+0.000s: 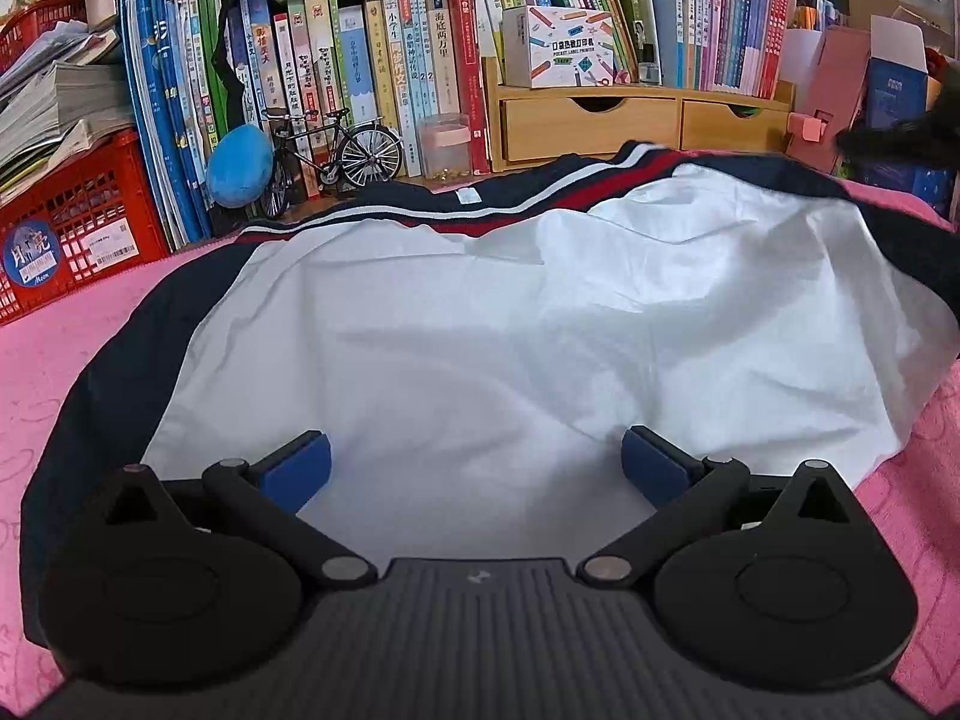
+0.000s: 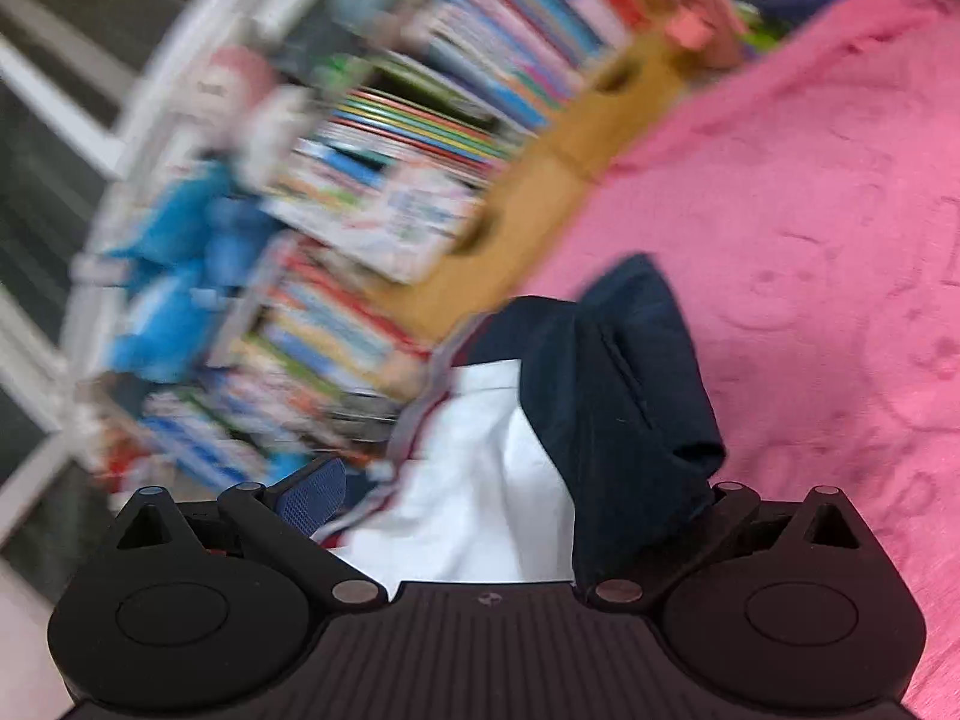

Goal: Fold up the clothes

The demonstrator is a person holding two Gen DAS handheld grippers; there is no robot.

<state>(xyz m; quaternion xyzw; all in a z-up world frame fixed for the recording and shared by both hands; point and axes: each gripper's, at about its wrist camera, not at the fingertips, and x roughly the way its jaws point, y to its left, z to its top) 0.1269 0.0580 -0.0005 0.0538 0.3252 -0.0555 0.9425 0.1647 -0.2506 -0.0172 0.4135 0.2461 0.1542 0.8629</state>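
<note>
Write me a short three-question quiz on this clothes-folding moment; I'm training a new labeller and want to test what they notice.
1. True or false: the left gripper is open over the jacket's white lining.
2. What colour is the blanket under the jacket? A) green B) pink C) grey
3. Fill in: cloth is bunched between the fingers of the ____ gripper.

Key
1. True: the pads stand wide apart with nothing clamped.
2. B.
3. Right: navy and white fabric fills its gap, though whether it is clamped cannot be told.
</note>
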